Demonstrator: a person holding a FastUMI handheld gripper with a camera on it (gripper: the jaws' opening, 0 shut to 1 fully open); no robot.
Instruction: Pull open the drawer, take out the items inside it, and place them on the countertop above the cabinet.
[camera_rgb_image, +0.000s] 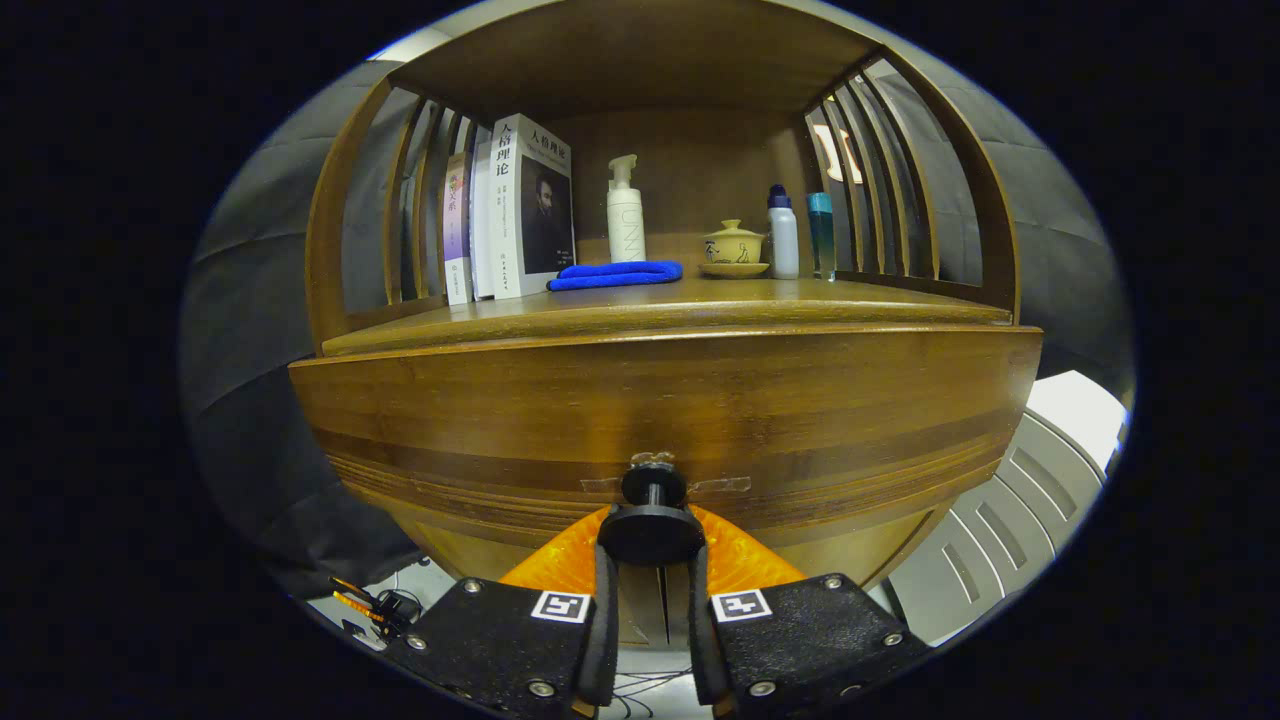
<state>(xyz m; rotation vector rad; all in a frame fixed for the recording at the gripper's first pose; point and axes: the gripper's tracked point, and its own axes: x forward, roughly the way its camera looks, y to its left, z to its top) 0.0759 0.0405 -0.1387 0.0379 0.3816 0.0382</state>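
The wooden drawer front (660, 420) spans the cabinet just under the countertop (680, 300), and its inside is hidden. A black round knob (650, 533) sticks out from the drawer's middle on a short stem. My gripper (651, 562) is shut on this knob, with one black finger (604, 600) pressed against each side of the disc. The orange finger parts (745, 560) fan out behind it, close to the drawer face.
On the countertop stand books (520, 210), a folded blue cloth (615, 274), a white pump bottle (625, 212), a lidded yellow cup on a saucer (733, 247) and two bottles (800, 235). Slatted wooden sides enclose the shelf. A white slatted panel (1020, 500) lies to the cabinet's lower right.
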